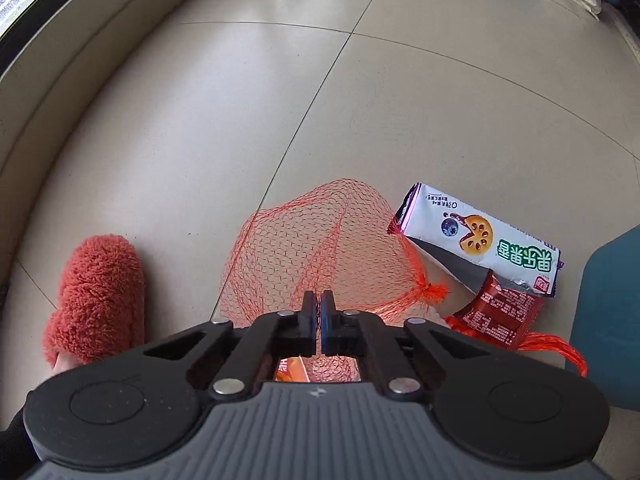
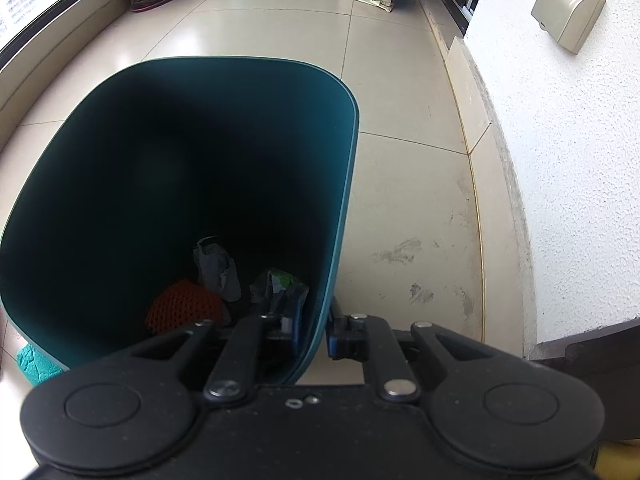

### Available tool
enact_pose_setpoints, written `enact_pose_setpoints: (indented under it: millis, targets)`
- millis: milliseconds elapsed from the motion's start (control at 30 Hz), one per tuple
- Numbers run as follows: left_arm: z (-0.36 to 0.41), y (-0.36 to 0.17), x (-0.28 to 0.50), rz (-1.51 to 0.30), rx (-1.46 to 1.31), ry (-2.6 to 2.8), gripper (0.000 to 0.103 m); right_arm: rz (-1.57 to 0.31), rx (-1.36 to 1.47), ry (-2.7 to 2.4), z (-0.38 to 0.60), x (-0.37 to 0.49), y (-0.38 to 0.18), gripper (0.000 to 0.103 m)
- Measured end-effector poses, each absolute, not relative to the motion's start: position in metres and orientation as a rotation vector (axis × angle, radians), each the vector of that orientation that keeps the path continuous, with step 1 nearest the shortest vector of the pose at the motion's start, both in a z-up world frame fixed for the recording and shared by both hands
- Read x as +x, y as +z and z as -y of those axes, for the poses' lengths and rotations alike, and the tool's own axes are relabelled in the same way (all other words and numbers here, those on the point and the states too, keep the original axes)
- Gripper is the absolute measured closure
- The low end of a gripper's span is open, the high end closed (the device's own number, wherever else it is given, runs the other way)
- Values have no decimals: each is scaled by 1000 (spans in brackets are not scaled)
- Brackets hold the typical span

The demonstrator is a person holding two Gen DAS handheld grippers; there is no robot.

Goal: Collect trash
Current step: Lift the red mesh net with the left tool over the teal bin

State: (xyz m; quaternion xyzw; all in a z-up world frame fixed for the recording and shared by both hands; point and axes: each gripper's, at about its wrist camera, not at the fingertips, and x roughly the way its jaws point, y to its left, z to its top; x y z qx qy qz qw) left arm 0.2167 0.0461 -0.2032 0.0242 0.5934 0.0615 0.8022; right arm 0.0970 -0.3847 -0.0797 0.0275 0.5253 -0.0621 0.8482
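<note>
Pinching the red net [image 1: 320, 248] shut, the left hand-held gripper [image 1: 318, 312] holds it beside the wrappers [image 1: 480, 240]; light, floppy, best gripped bunched. The right hand-held gripper [image 2: 314, 332] clamps the bin [image 2: 344, 200] rim.

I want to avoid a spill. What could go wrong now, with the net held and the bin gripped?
1. The left gripper pinches only a few strands of the net; the mesh may slip out or tear.
2. The hanging net may snag the wrappers beside it and drag them.
3. The right gripper clamps only the thin rim of the bin; the bin may tip or slip, spilling the trash inside.
</note>
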Motion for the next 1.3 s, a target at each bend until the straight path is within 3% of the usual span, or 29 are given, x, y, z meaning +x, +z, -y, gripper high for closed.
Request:
enact_pose_setpoints:
  millis: [467, 867, 1300]
  targets:
    - [23, -55, 167, -1089, 125, -75, 101, -1102, 61, -135, 388, 95, -80, 94]
    - [127, 61, 133, -858, 171, -386, 101, -1101, 56, -130, 388, 95, -80, 94]
    - [246, 49, 131, -863, 194, -584, 101, -1106, 46, -120, 388, 94, -80, 94]
